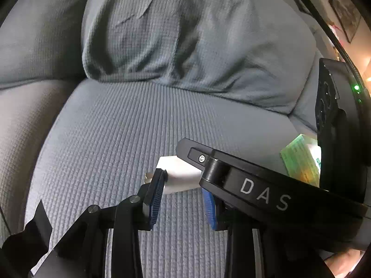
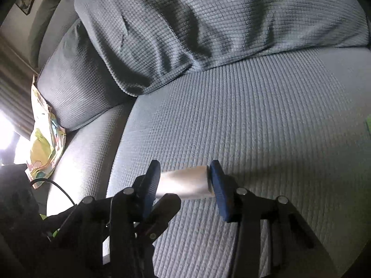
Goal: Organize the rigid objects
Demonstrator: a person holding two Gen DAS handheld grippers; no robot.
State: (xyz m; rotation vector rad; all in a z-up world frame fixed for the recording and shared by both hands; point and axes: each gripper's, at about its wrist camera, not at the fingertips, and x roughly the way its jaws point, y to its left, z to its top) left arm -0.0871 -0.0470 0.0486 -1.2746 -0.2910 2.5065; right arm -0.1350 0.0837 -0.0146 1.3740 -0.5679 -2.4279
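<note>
A pale grey-white cylinder (image 2: 185,181) lies crosswise between my right gripper's (image 2: 185,185) blue pads, which are shut on its two ends above the grey sofa seat (image 2: 266,127). In the left wrist view the same pale object (image 1: 179,175) sits between my left gripper's (image 1: 183,194) blue pads, its left end against the left pad (image 1: 154,197). The right gripper's black body marked "DAS" (image 1: 264,194) crosses over the left gripper's right finger and hides the contact there. A green and white box (image 1: 301,159) lies on the seat at the right.
A large grey cushion (image 2: 208,23) leans against the sofa back. A second cushion (image 2: 76,88) and the armrest are at the left in the right wrist view, with a colourful crumpled paper (image 2: 44,139) beyond. Framed pictures (image 1: 345,14) hang on the wall.
</note>
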